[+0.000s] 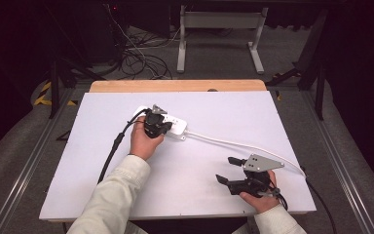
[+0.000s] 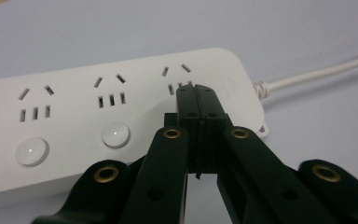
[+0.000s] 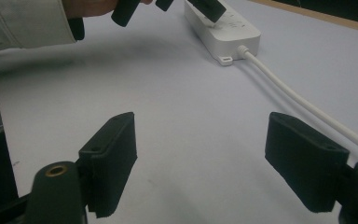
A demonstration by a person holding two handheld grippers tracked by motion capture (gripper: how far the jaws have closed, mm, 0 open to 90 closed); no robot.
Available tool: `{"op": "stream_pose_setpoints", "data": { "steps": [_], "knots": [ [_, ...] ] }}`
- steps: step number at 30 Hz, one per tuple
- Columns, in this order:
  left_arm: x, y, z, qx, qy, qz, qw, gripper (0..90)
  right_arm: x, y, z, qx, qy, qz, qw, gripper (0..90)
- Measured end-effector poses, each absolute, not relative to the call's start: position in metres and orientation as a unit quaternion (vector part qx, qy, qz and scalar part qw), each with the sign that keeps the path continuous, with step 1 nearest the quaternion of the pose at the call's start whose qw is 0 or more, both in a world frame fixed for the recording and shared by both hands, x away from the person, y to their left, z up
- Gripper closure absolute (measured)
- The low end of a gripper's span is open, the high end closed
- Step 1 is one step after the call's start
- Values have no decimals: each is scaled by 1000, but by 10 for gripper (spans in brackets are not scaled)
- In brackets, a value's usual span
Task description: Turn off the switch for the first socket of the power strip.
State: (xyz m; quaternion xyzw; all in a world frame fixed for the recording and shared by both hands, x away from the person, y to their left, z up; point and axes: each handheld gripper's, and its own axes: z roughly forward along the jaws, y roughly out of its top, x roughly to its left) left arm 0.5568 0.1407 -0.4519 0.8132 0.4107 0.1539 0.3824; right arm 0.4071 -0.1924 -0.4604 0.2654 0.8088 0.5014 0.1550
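In the high view, the left gripper (image 1: 158, 123) sits right on top of the white power strip (image 1: 175, 126), over its middle, with the person's left hand (image 1: 143, 141) just behind it. The right gripper (image 1: 229, 170) lies well apart from the strip, on the near side of the strip's white cord (image 1: 238, 145), jaws spread wide and holding nothing. The strip rests on a white board (image 1: 78, 161) laid over a wooden table (image 1: 175, 86); beyond the table are grey floor, loose cables (image 1: 136, 58) and a white table frame (image 1: 219, 34) in a dark room.

In the left gripper view, the left gripper (image 2: 196, 100) has its jaws pressed together with nothing between them, tips resting at the strip's (image 2: 74, 116) socket nearest the cord (image 2: 317, 74). The strip shows three sets of slots and two round white buttons (image 2: 115, 135).

In the right gripper view, the right gripper (image 3: 214, 144) stands wide open over bare board (image 3: 191, 116), the strip (image 3: 223, 28) far ahead, its cord (image 3: 298, 100) running back past the right-hand jaw. The left gripper's dark jaw tips hang over the strip's far end.
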Motion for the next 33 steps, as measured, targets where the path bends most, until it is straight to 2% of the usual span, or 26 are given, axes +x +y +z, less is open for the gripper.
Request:
{"op": "stream_pose_setpoints", "data": {
  "steps": [20, 25, 26, 27, 28, 30, 33],
  "knots": [
    [528, 156, -406, 800, 384, 191, 420, 892, 409, -192, -461, 271, 807, 500, 159, 255],
    [523, 159, -400, 797, 378, 192, 431, 775, 408, -192, -460, 271, 808, 499, 161, 255],
    [521, 159, -398, 795, 376, 194, 434, 746, 408, -192, -460, 271, 807, 499, 161, 255],
    [520, 160, -396, 793, 374, 193, 440, 677, 408, -192, -460, 271, 808, 498, 161, 255],
    [518, 161, -394, 792, 370, 199, 442, 677, 408, -192, -460, 271, 808, 498, 161, 255],
    [514, 163, -391, 790, 367, 203, 447, 586, 408, -192, -460, 270, 808, 498, 161, 255],
    [506, 167, -385, 790, 360, 208, 452, 523, 407, -192, -460, 271, 808, 498, 162, 255]
  ]
}}
